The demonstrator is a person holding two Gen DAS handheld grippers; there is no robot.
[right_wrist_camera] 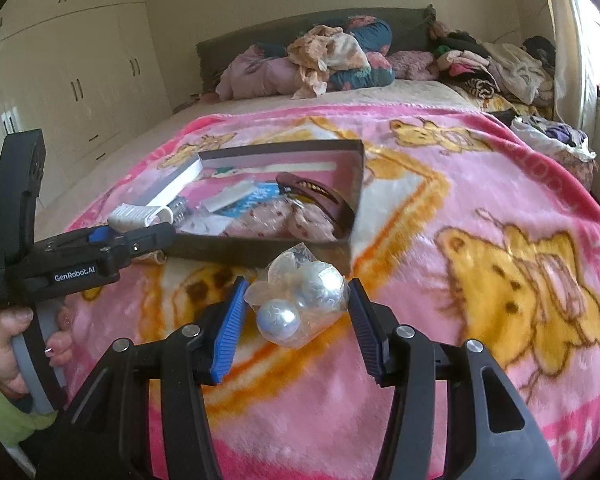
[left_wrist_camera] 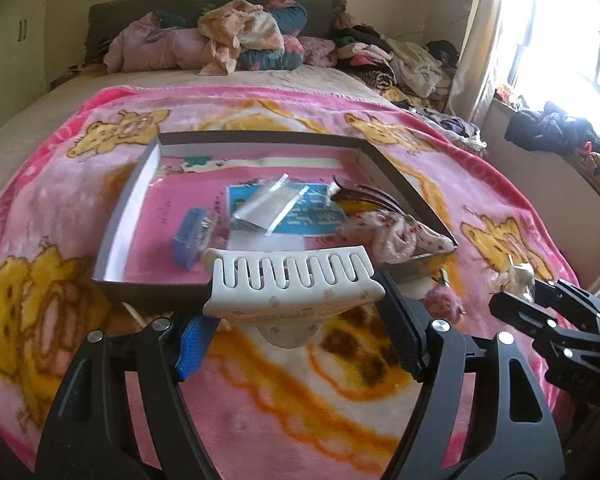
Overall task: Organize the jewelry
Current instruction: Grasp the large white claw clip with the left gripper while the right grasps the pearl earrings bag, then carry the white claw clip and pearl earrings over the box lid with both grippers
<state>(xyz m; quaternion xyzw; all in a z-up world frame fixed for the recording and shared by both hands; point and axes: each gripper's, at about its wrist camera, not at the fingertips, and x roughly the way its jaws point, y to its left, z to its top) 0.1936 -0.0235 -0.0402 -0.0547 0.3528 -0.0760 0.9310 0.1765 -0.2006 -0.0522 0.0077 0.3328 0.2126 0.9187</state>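
The left gripper hangs low over the bed, just short of the near wall of the box, its fingers clamped on the two ends of a white hair claw clip. The clip lies crosswise between the pads, teeth pointing up and away, with small pink flowers on its glazed body. In the right wrist view the person's left hand wraps the gripper handle from below.

The right gripper sits lower right of the box, tilted down at the pink blanket. Its fingers stand apart on either side of a clear bag of pearl beads that rests on the blanket; whether the pads touch the plastic cannot be told. Two large silvery-white beads show through the crumpled bag.

The shallow dark box holds a small blue case, clear packets, a floral cloth and a dark brown hair claw. Heaped clothes lie at the headboard.
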